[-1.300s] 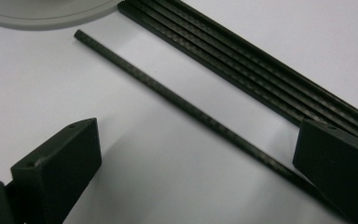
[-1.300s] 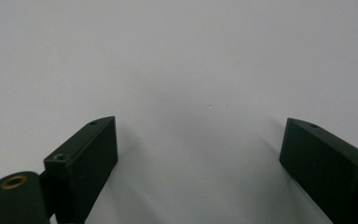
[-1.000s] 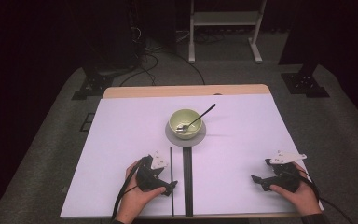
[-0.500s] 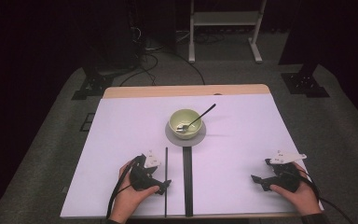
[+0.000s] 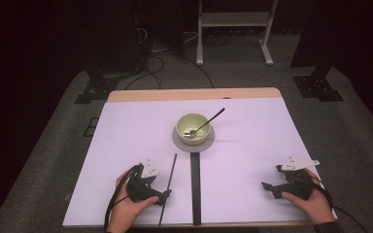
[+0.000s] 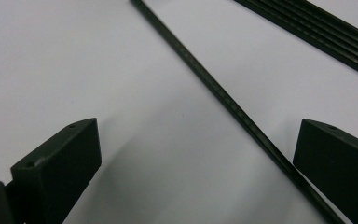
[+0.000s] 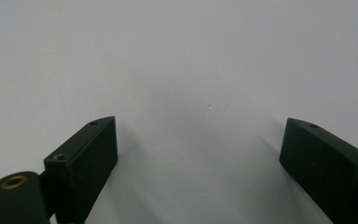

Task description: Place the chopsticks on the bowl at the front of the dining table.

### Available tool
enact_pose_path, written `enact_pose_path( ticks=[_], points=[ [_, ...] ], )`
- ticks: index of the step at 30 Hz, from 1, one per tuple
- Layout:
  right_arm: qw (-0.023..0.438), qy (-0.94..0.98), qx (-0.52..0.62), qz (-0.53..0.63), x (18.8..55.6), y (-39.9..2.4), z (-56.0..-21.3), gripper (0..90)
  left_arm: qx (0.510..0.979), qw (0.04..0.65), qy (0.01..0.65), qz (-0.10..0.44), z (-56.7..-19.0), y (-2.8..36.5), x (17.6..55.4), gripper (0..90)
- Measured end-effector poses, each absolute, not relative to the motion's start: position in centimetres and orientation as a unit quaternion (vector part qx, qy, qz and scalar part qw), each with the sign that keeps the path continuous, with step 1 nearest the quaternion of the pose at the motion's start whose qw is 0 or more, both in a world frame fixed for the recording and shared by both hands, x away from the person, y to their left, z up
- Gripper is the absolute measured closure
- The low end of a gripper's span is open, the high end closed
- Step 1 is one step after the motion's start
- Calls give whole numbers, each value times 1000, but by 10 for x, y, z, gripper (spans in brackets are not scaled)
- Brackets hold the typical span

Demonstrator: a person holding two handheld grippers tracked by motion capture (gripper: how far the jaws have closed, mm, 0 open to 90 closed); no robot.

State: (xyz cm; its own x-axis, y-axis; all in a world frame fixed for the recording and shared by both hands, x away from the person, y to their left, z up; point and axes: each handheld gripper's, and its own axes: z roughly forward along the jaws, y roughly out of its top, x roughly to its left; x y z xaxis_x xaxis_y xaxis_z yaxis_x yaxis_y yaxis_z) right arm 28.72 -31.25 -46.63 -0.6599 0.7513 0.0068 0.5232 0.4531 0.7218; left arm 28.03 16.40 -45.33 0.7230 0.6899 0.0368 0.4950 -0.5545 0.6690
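Note:
A thin black rod (image 5: 168, 187) lies on the white table (image 5: 126, 136), slanted, just left of a wider black strip (image 5: 195, 189). My left gripper (image 5: 163, 195) rests low on the table at the rod's near part, held by a hand. In the left gripper view my left gripper (image 6: 198, 140) is open and the rod (image 6: 223, 100) runs between the jaws, close beside the right one. My right gripper (image 5: 268, 187) rests at the front right, open on bare table (image 7: 200, 70), with nothing between its jaws (image 7: 200, 128).
A pale green bowl (image 5: 193, 127) stands on a grey round mat (image 5: 193, 144) at mid-table, with a black-handled utensil (image 5: 212, 117) leaning in it. The wide strip (image 6: 307, 32) crosses the upper right of the left gripper view. Stands and cables sit on the floor beyond.
The thin rod has slid left away from the wide strip and now lies slanted. My left gripper has shifted left with it. The right gripper has stayed put.

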Motion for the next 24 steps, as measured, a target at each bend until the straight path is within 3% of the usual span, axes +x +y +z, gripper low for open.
enact_pose_path(
  ticks=[24],
  points=[
    [159, 837, 381, 359, 287, -312, -466, 99, 871, 325, 338, 148, -458, 168, 262, 0]
  ],
)
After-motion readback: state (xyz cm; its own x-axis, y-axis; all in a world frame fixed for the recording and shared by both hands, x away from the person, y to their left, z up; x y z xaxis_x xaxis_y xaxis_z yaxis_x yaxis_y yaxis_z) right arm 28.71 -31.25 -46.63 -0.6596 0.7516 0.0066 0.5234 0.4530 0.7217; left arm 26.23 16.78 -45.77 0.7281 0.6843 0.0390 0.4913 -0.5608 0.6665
